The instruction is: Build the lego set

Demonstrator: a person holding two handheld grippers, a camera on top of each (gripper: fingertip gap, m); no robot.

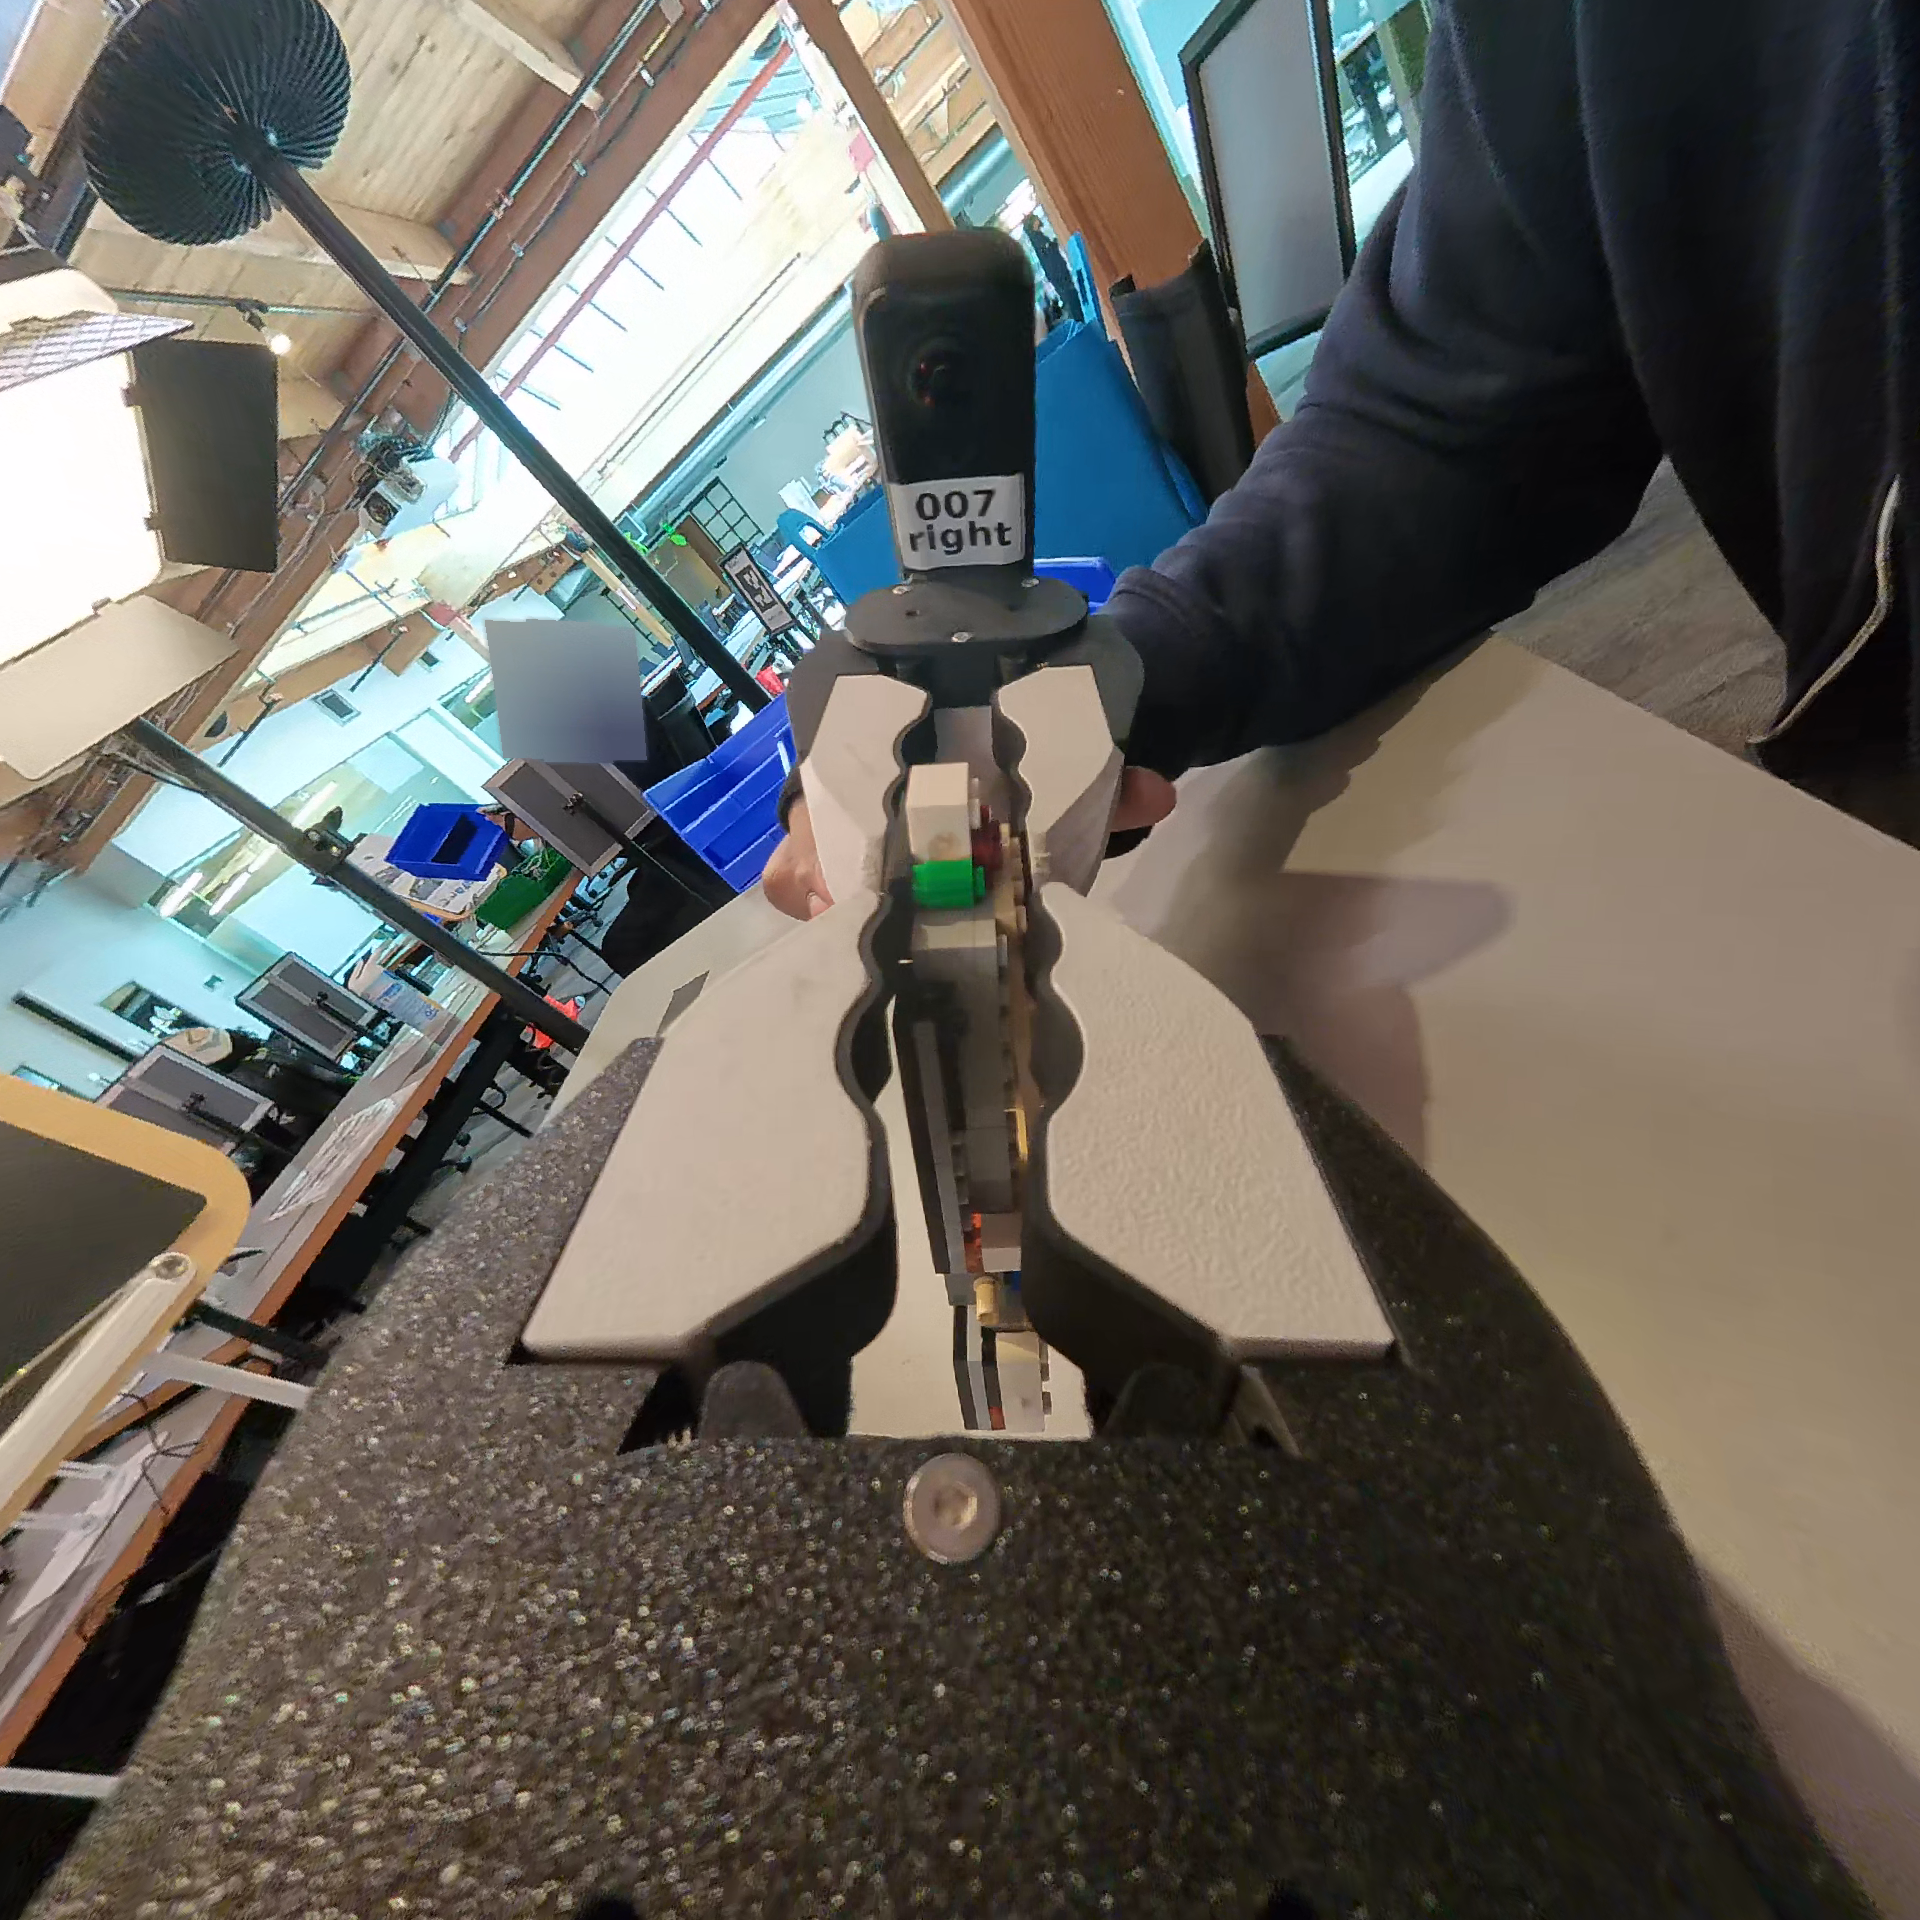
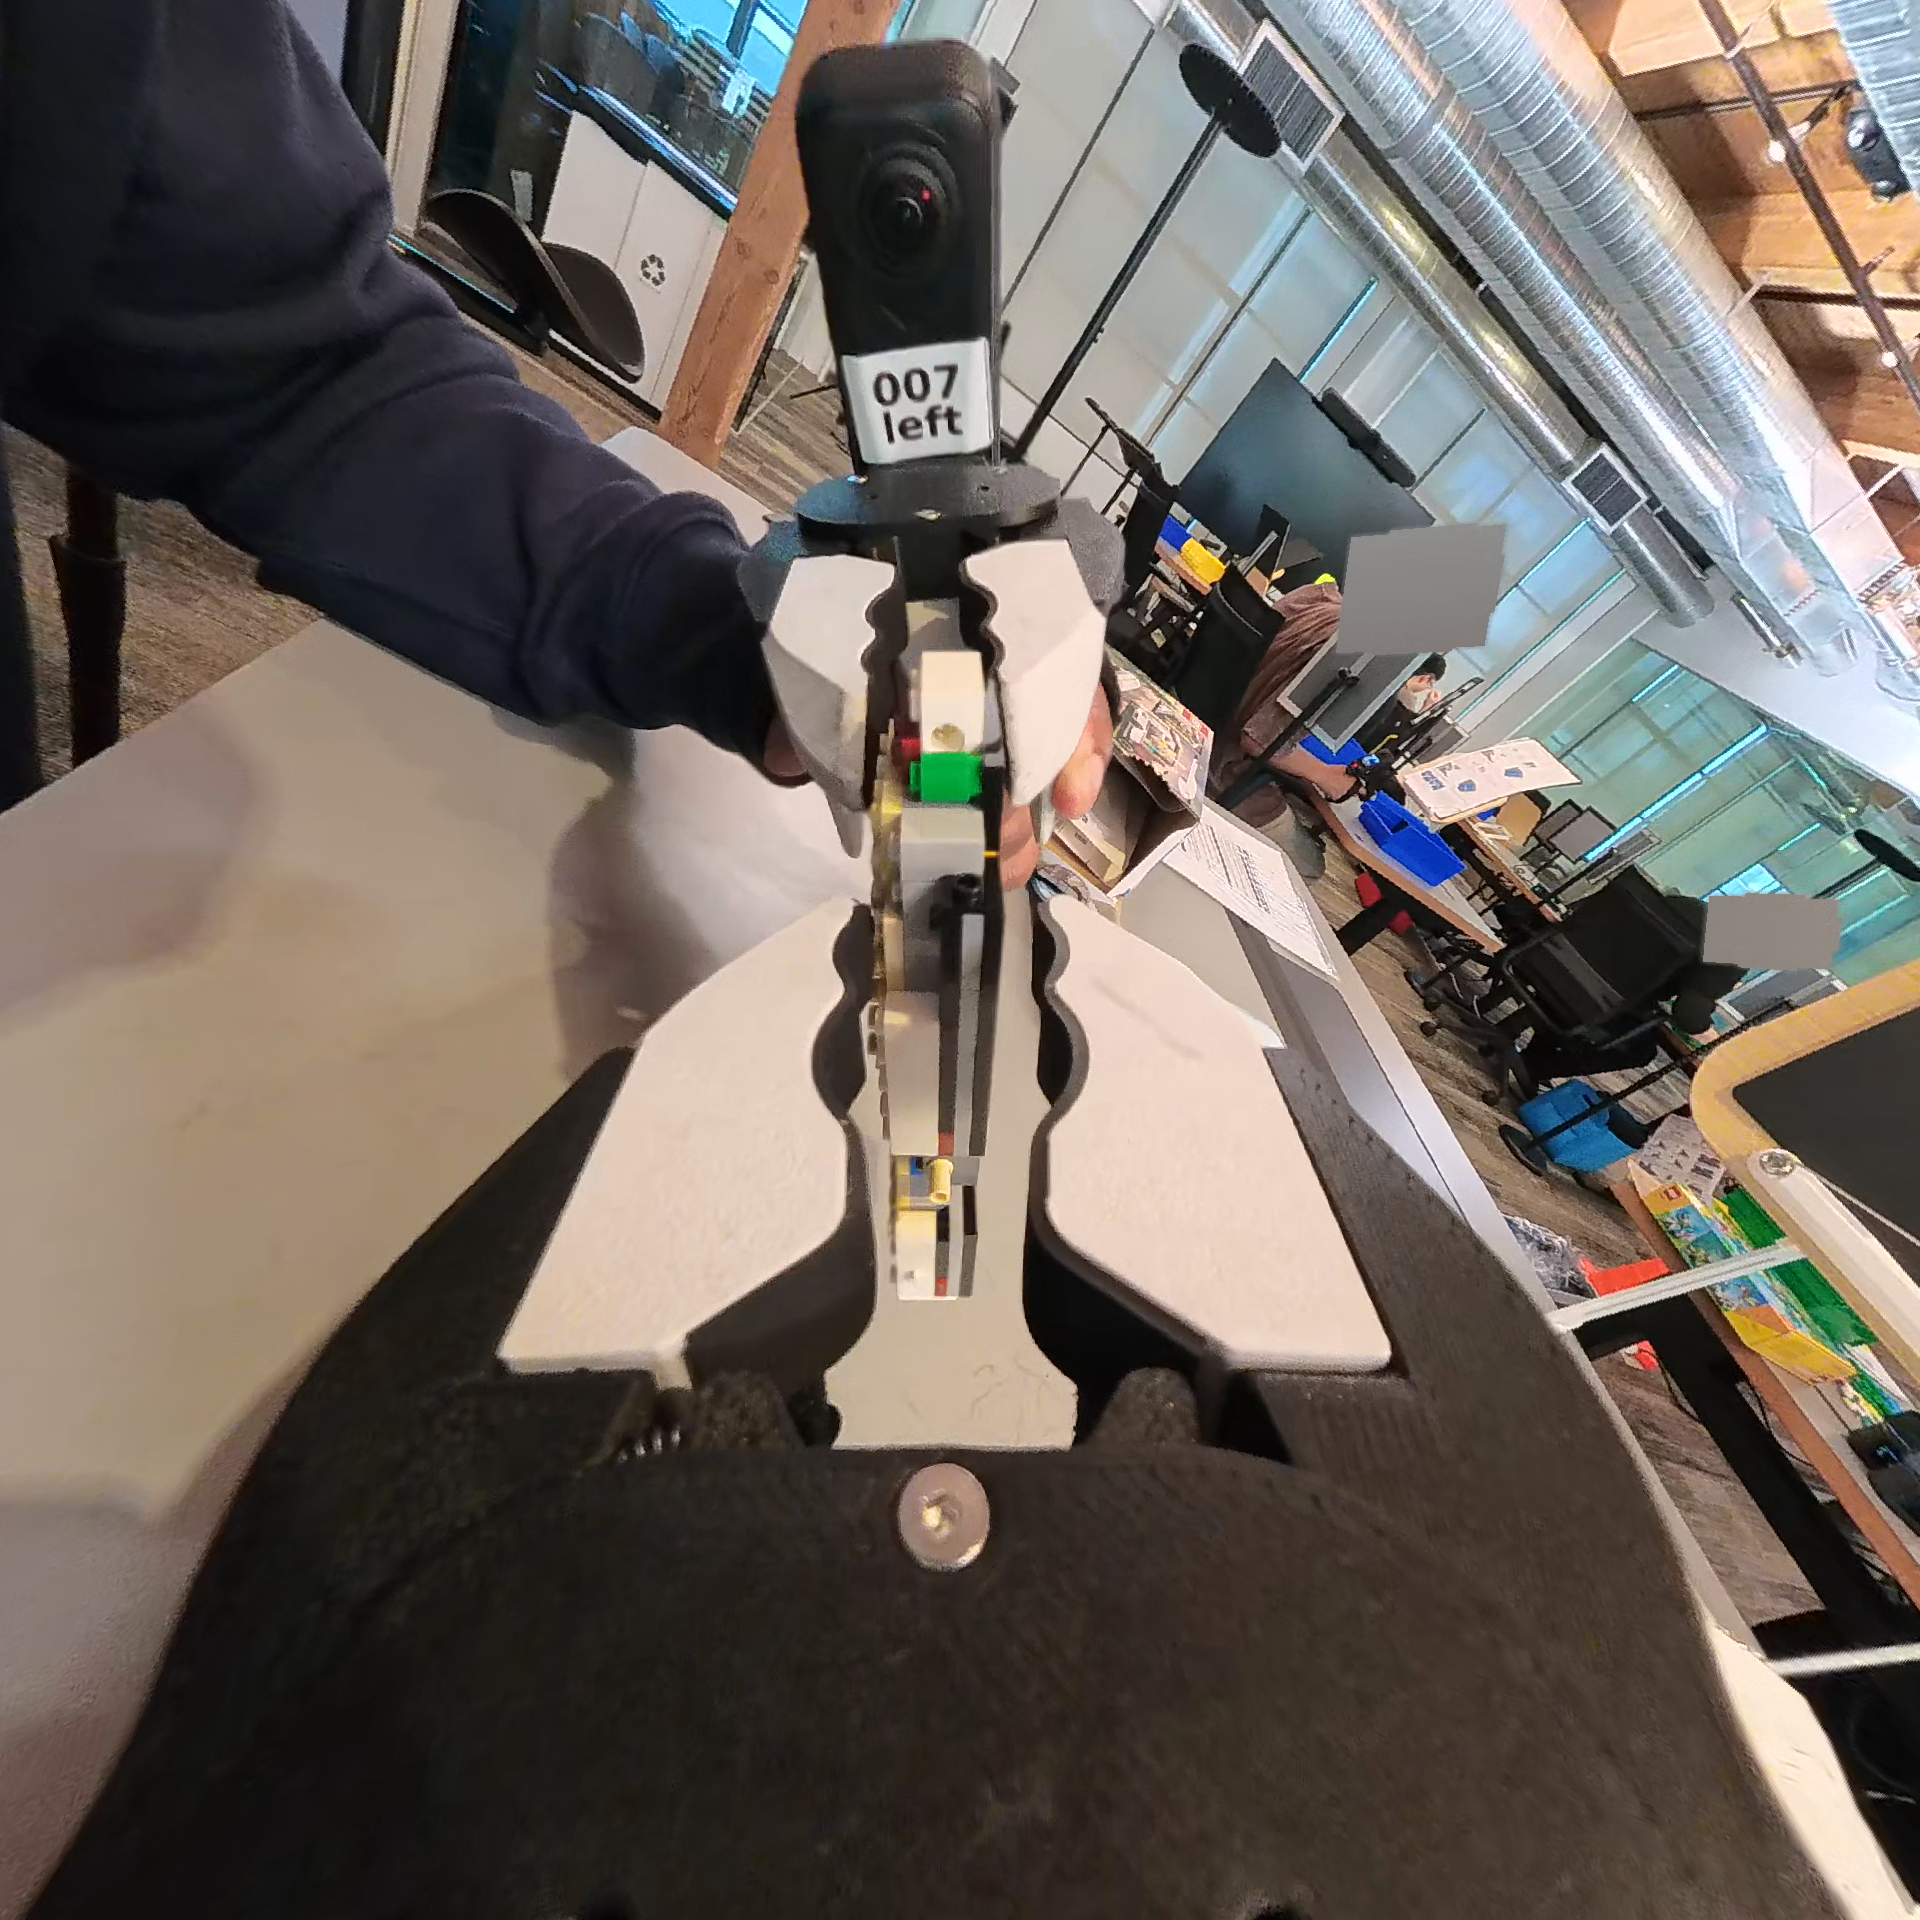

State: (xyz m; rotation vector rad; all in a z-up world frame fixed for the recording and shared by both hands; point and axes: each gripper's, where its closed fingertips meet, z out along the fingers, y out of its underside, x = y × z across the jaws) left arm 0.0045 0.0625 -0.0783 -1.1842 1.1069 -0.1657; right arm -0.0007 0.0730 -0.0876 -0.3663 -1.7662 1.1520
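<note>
Left of the tongs: blue plastic storage bins (image 1: 727,800) stand far behind, on other desks.
Left gripper: the left gripper (image 1: 956,935) pinches one end of a long narrow model built of grey, black and tan plastic bricks (image 1: 951,977). In the right wrist view its two white fingers (image 2: 821,665) press on that end from both sides.
Model: it is in the air above the pale matte table (image 1: 1558,935), bridging the two grippers, which point at each other. A small green brick (image 1: 943,883) and a white block (image 1: 935,805) sit near the middle of it.
Right gripper: the right gripper (image 2: 945,914) has a finger on each side of the other end. A thin strip of gap seems to show on one side, so it is slightly spread and not clamping.
Writing: each gripper carries a black camera (image 1: 945,364) with a white paper label (image 1: 961,520) printed in black.
Right of the tongs: a dark blue sleeve (image 1: 1403,520); in the right wrist view, a printed paper sheet (image 2: 1257,894) at the table edge.
</note>
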